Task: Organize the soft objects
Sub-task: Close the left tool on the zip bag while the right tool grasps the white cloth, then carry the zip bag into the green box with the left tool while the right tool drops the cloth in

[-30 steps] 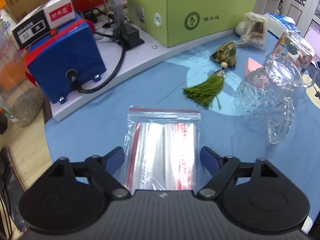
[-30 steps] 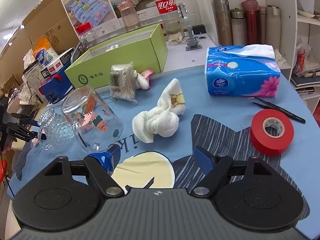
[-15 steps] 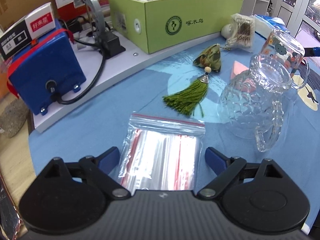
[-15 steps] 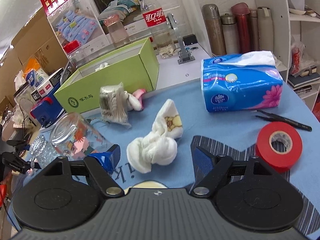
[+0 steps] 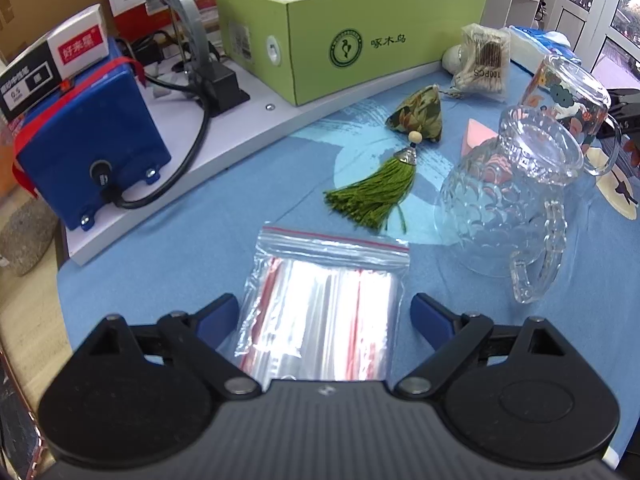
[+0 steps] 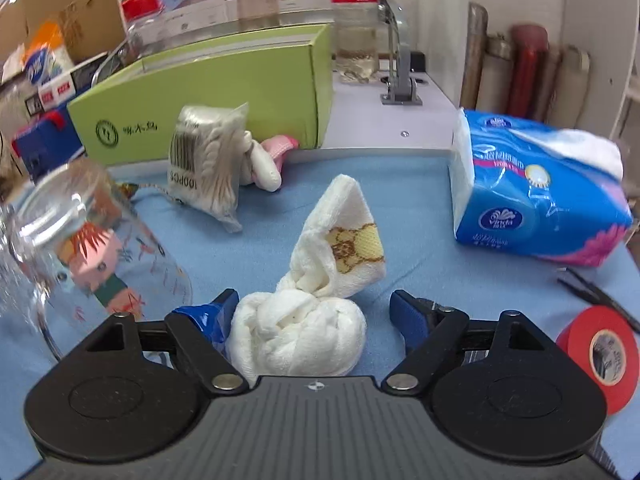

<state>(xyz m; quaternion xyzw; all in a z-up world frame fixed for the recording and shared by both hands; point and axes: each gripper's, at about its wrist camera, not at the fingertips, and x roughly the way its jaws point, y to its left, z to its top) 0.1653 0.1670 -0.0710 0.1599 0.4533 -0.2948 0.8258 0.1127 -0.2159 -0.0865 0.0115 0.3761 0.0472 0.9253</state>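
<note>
Below, left wrist view: your left tongs [image 5: 324, 316] stand wide apart, gripping nothing, with a clear zip bag [image 5: 324, 300] lying flat on the blue surface [image 5: 208, 224] between the blue fingers [image 5: 218, 316], neither pad touching it. Beyond the bag lie a green tassel charm [image 5: 384, 184] and, to its right, a dimpled glass jug [image 5: 504, 208] on its side, with a printed glass mug [image 5: 568, 96] just behind it. A green box [image 5: 360, 36] and a blue machine [image 5: 88, 140] sit on the white ledge at the back.

Right wrist view: your right tongs [image 6: 312, 314] are opening around a knotted white towel [image 6: 316, 300] that rests on the surface; the left pad lies against the towel, the right pad stands clear. A pack of cotton swabs [image 6: 208, 160] leans near the green box [image 6: 208, 100]; a blue tissue pack [image 6: 532, 192] and a red tape roll [image 6: 600, 352] lie to the right.
</note>
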